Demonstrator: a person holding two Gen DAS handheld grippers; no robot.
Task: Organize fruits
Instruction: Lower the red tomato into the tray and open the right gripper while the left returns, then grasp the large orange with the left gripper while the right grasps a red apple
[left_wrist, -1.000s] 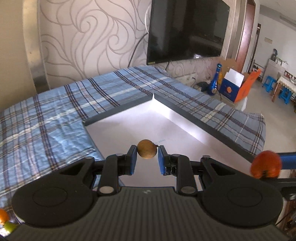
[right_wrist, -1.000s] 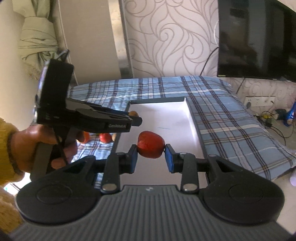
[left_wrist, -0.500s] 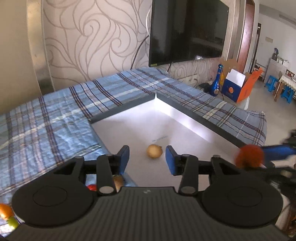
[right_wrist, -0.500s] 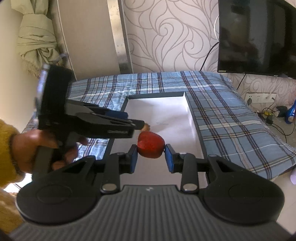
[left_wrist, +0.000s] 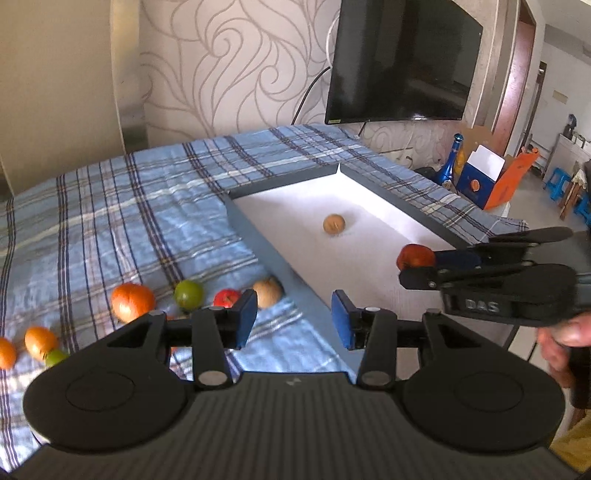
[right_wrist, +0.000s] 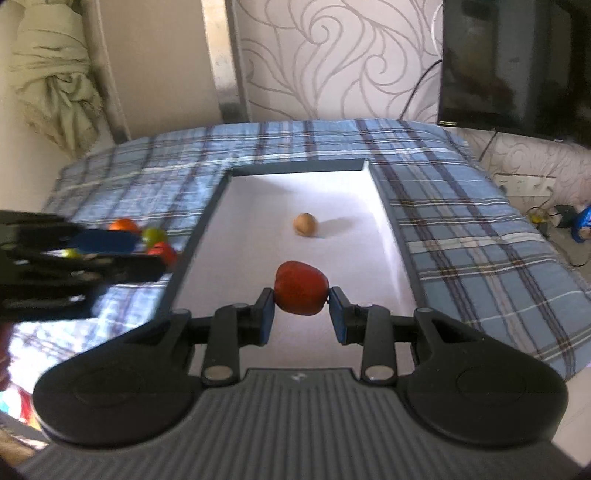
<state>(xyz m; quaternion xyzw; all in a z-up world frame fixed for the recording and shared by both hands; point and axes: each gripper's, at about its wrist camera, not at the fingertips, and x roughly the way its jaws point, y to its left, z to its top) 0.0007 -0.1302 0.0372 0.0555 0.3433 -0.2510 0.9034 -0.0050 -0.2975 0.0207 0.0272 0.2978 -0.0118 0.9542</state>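
Observation:
My left gripper is open and empty, over the tray's near left rim. A small brown fruit lies inside the white tray; it also shows in the right wrist view. My right gripper is shut on a red apple above the tray's near part; it shows at the right of the left wrist view. Loose fruits lie on the plaid cloth left of the tray: an orange one, a green one, a red one and a brown one.
The tray has a dark rim and sits on a blue plaid cloth. More small fruits lie at the far left. A TV hangs on the wall behind. Boxes and a blue bottle stand on the floor to the right.
My left gripper opened and let go of the brown fruit, which now lies in the tray. The left gripper then drew back and left. The right gripper still holds the red apple, now lower over the tray.

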